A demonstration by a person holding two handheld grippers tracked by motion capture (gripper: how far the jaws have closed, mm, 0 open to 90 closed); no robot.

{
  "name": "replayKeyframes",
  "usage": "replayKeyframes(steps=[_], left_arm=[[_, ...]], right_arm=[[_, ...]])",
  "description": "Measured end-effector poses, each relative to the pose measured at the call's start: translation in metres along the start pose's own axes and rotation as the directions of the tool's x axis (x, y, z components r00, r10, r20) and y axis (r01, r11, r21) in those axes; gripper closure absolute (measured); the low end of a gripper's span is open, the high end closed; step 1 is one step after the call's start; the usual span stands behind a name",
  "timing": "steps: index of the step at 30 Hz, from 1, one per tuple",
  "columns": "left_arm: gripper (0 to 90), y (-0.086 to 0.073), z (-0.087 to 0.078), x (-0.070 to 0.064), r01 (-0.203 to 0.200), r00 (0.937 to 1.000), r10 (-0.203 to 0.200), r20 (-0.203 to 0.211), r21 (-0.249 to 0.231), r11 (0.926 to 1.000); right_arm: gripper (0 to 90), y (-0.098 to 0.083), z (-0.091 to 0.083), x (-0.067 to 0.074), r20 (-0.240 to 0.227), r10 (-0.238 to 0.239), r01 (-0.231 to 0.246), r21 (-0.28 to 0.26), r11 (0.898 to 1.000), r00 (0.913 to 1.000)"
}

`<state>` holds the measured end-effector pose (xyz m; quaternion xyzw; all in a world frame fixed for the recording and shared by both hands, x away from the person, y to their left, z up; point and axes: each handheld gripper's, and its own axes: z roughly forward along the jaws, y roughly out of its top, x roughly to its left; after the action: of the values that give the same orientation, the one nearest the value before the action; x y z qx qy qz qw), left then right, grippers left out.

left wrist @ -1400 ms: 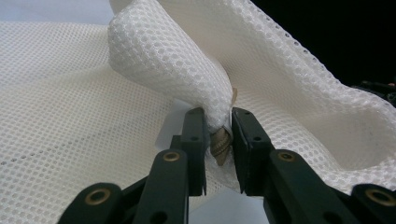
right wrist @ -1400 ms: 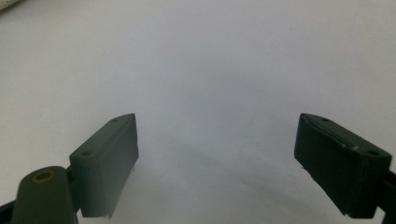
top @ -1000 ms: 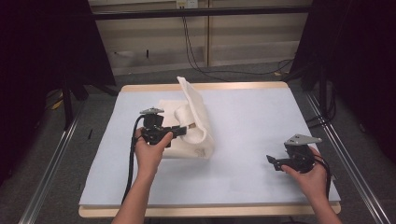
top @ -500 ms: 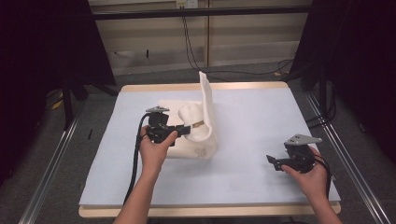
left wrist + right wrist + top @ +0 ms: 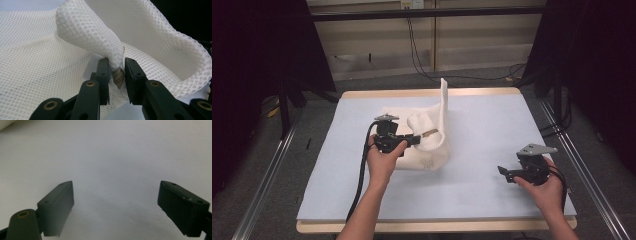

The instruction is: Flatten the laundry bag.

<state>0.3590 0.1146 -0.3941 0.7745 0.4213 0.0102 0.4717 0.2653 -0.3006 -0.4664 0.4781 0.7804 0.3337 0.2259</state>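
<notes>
pale blue table mat [image 5: 482,150], dark curtains [image 5: 257,60], grey floor [image 5: 267,175]

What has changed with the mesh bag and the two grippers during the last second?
The left gripper, still shut on the white mesh bag, has swung the bag's raised flap from leaning left to standing upright. The right gripper stayed open and idle over the blue mat.

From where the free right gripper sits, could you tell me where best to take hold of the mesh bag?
Probably the upright flap: it stands clear of the table as a thin edge, so open fingers could close across it from the right gripper's side. The left gripper already pinches the mesh bag at a brass-coloured zip pull, leaving that flap free.
</notes>
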Motion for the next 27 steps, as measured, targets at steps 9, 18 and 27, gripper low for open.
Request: replayKeyframes(steps=[9, 18, 27], left_arm=[[73.4, -0.0001, 0.0038, -0.0015, -0.003, 1.0000, 0.003, -0.002, 0.004, 1.0000], [70.9, 0.0003, 0.0075, -0.0022, -0.003, 1.0000, 0.003, -0.005, -0.002, 1.0000], [68.2, 0.0010, 0.0084, -0.0034, -0.005, 1.0000, 0.005, -0.005, -0.006, 1.0000]], right_arm=[[13.4, 0.0001, -0.0002, -0.0001, 0.003, -0.002, 0.002, -0.002, 1.000, 1.0000], [13.4, 0.0003, 0.0000, -0.0001, 0.000, -0.003, 0.003, -0.002, 1.000, 1.0000], [13.4, 0.0006, -0.0008, -0.0003, 0.001, -0.007, 0.007, -0.004, 1.000, 1.0000]])
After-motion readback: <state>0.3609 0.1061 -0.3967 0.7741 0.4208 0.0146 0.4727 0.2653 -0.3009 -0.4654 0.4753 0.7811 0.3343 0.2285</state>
